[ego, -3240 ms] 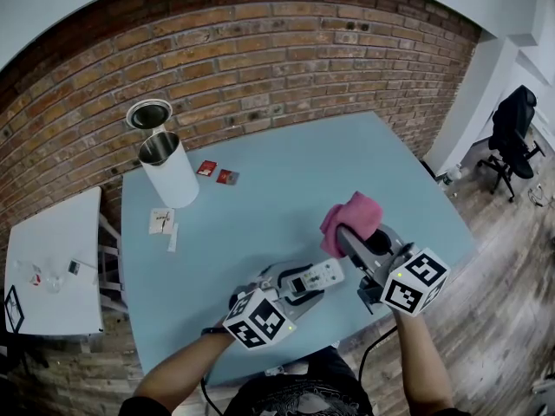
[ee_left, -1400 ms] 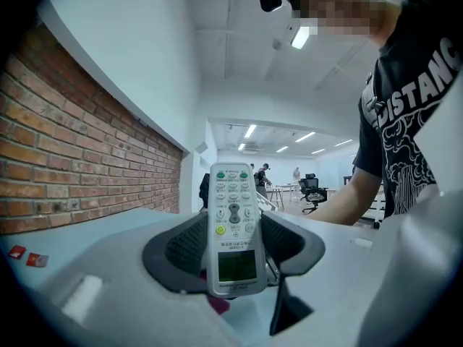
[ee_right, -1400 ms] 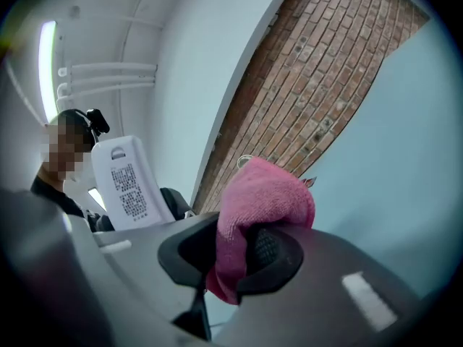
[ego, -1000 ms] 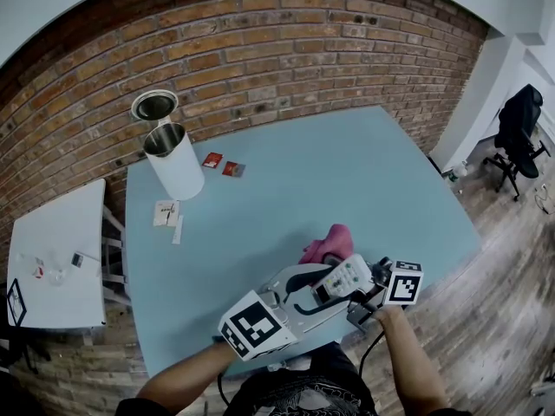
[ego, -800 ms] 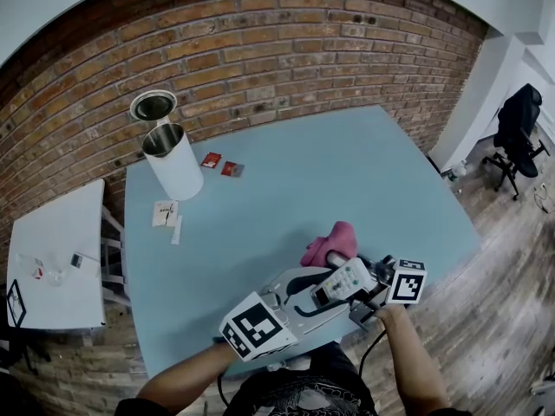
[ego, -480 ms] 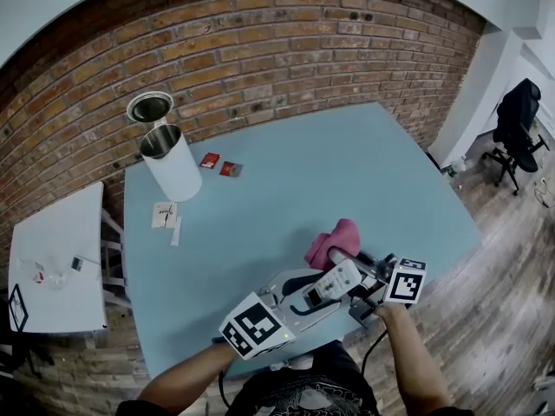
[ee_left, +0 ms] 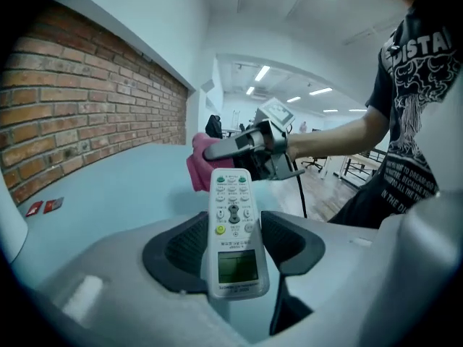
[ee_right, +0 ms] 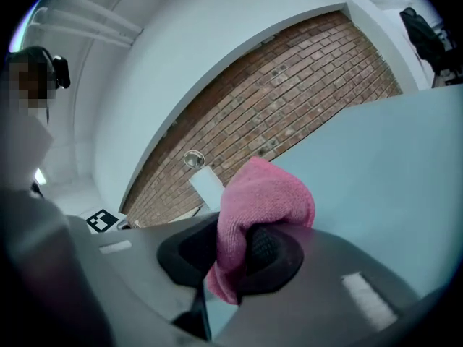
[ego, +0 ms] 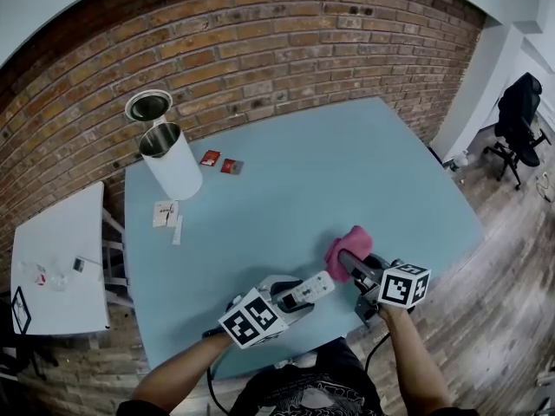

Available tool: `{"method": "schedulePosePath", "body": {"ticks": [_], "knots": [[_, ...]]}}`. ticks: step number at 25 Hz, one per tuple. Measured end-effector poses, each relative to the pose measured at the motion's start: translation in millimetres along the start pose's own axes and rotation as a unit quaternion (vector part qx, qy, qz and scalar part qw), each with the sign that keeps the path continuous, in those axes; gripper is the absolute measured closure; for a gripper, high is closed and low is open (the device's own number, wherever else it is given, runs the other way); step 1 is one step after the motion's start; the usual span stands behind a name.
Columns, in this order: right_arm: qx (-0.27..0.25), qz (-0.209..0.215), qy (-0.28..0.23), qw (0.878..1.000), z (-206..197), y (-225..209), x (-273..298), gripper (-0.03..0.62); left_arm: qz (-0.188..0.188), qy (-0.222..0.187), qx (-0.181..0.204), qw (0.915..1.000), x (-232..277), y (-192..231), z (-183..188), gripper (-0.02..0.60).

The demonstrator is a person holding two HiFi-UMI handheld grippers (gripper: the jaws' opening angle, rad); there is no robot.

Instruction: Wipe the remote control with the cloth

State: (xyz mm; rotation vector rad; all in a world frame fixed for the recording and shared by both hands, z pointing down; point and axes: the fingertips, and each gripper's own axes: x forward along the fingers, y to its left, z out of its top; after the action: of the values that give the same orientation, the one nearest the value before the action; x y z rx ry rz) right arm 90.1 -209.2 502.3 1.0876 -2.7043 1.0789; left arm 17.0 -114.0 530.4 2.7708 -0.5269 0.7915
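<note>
With the left claw (ego: 293, 296) clamped on the remote control (ego: 306, 289) over the tabletop's (ego: 286, 189) 6 o'clock edge and the right claw (ego: 347, 260) gripping the pink cloth (ego: 349, 243) at its 2 o'clock, no wiping contact exists, so wiping probably remains.

Right tongs (ee_right: 230, 250) are clamped on a folded pink cloth (ee_right: 266, 194), which bulges above the pads. Beyond lie a light-blue tabletop (ee_right: 391, 150) and a white cylindrical canister (ee_right: 207, 184) near a brick wall (ee_right: 304, 100).
</note>
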Motion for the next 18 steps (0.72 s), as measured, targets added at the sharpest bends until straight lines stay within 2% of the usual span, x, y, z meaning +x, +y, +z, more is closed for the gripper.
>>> {"method": "schedulePosePath", "body": {"ticks": [3, 7, 12, 18], "knots": [[-0.023, -0.009, 0.032, 0.999, -18.0, 3.5, 3.8, 0.531, -0.008, 0.058, 0.005, 0.9983, 10.1, 0.9, -35.3, 0.35], [-0.039, -0.006, 0.066, 0.997, -42.7, 11.6, 8.9, 0.531, -0.013, 0.109, 0.011, 0.9939, 16.7, -1.0, -66.6, 0.353], [-0.055, 0.006, 0.094, 0.994, -62.0, 24.2, 16.9, 0.531, -0.014, 0.14, 0.017, 0.9899, 16.6, 0.5, -85.9, 0.35], [-0.059, 0.025, 0.106, 0.992, -73.3, 42.3, 26.3, 0.531, -0.001, 0.141, 0.023, 0.9897, 15.1, 2.5, -94.2, 0.334]]}}
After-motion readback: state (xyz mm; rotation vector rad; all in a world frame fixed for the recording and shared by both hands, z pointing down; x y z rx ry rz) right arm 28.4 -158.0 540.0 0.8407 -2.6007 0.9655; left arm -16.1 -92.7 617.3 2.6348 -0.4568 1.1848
